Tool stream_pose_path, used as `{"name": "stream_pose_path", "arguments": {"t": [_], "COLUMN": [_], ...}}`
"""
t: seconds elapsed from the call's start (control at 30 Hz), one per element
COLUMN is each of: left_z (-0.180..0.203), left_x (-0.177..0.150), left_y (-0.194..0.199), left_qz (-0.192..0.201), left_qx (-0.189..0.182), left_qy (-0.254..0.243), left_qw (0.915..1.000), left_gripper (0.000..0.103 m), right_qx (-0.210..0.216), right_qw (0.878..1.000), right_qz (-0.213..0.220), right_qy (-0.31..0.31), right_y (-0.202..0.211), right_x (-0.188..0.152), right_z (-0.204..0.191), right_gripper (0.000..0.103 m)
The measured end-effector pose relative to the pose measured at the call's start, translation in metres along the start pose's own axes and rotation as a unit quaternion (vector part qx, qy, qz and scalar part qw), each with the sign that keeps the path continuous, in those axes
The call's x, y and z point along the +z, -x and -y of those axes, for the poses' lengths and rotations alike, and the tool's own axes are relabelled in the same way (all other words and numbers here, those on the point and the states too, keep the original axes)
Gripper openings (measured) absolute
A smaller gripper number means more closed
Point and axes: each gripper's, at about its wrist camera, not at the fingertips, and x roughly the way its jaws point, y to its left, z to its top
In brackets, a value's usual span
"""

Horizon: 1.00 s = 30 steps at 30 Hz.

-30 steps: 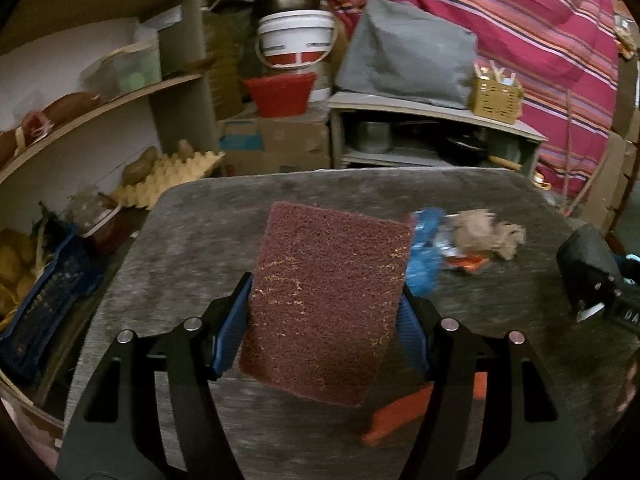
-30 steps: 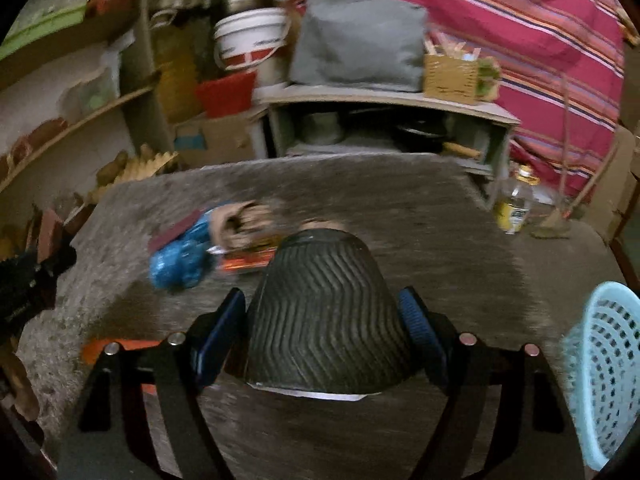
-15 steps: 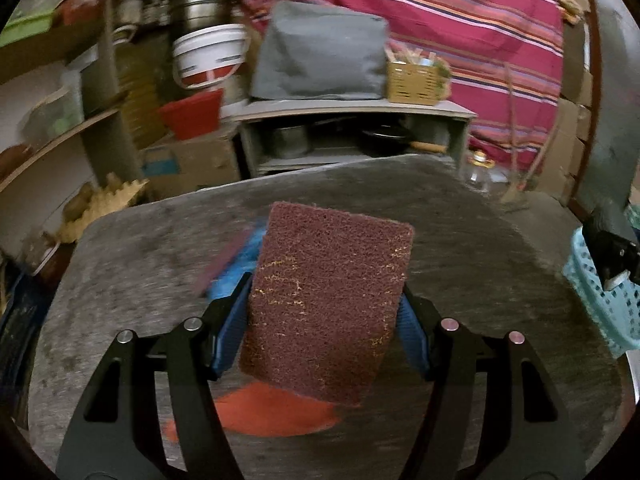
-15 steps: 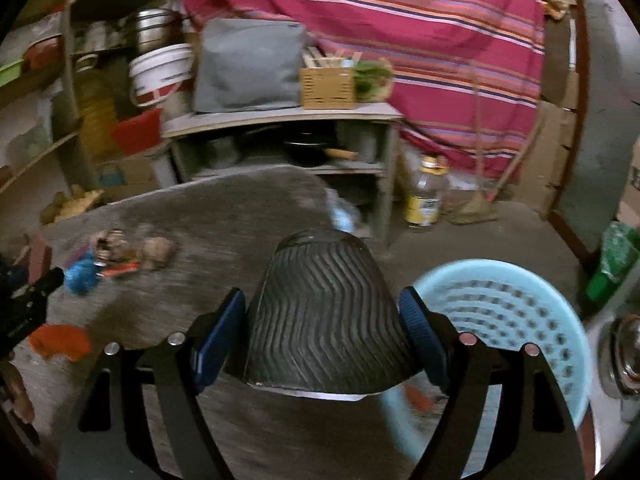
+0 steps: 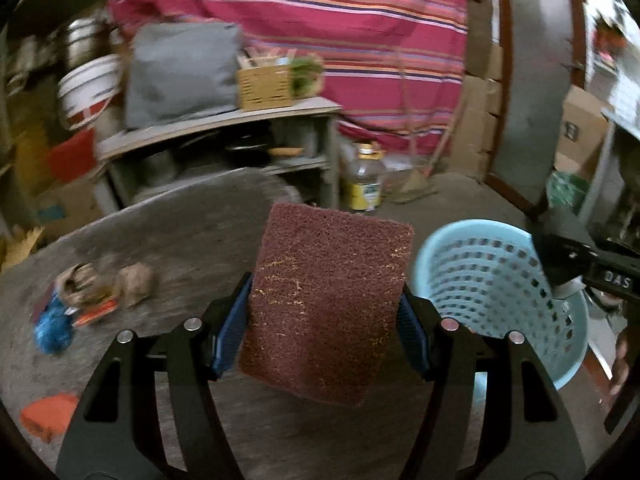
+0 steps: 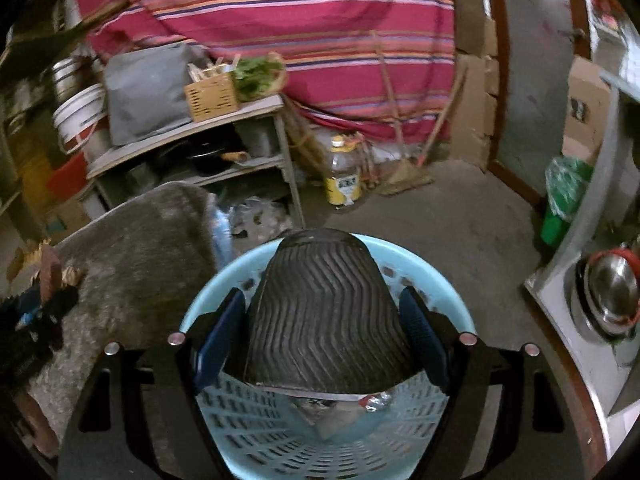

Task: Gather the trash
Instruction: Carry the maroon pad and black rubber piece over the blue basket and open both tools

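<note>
My left gripper [image 5: 323, 320] is shut on a maroon scouring pad [image 5: 328, 304], held flat between its blue pads over the right end of the grey table [image 5: 172, 240]. A light blue perforated basket [image 5: 500, 288] stands just right of it. My right gripper [image 6: 320, 332] is shut on a black ribbed cup [image 6: 320, 312], held upside down directly above the basket [image 6: 432, 276], which has some trash at its bottom. Crumpled brown paper [image 5: 132, 280], a blue wrapper [image 5: 52, 328] and an orange scrap [image 5: 48, 416] lie on the table's left part.
A grey shelf unit [image 5: 224, 120] with a cushion and wicker box stands behind the table. A bottle [image 6: 342, 176] and a broom sit on the concrete floor before a striped cloth. A green bag [image 6: 564, 196] and steel bowls [image 6: 612, 292] are at the right.
Both grippers have swung right, from over the table's trash toward the blue basket. The right one with the cup is now above the basket; the left with the pad nears the table's right end.
</note>
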Motion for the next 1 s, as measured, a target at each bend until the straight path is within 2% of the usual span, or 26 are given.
{"name": "stream_pose_path", "arguments": {"t": [0.3, 0.43, 0.53, 0.6, 0.67, 0.77, 1.0], "left_z": [0.085, 0.101, 0.107, 0.106, 0.102, 0.095, 0.044], "left_x": [0.012, 0.014, 0.014, 0.014, 0.014, 0.016, 0.013], "left_y": [-0.027, -0.037, -0.041, -0.039, -0.036, -0.028, -0.004], "left_qz": [-0.009, -0.022, -0.028, -0.028, -0.020, -0.009, 0.007], "left_qx": [-0.055, -0.078, -0.080, -0.080, -0.077, -0.060, -0.019], "left_qy": [-0.038, -0.041, -0.042, -0.038, -0.039, -0.044, -0.016], "left_qw": [0.9977, 0.9958, 0.9955, 0.9956, 0.9960, 0.9972, 0.9997], "left_gripper": [0.065, 0.065, 0.068, 0.080, 0.086, 0.090, 0.095], "right_qx": [-0.019, -0.023, -0.023, -0.020, -0.017, -0.014, -0.009], "right_qw": [0.999, 0.998, 0.998, 0.998, 0.998, 0.998, 0.999], "right_qz": [0.009, 0.006, 0.011, 0.011, 0.007, 0.003, -0.006], "right_qy": [-0.037, -0.057, -0.059, -0.060, -0.061, -0.056, -0.041], "right_y": [0.008, 0.007, 0.010, 0.009, 0.006, 0.004, -0.004], "right_x": [0.002, 0.001, 0.002, 0.003, 0.003, 0.002, 0.002], "right_z": [0.046, 0.065, 0.068, 0.067, 0.064, 0.059, 0.036], "right_gripper": [0.078, 0.078, 0.078, 0.078, 0.078, 0.078, 0.078]}}
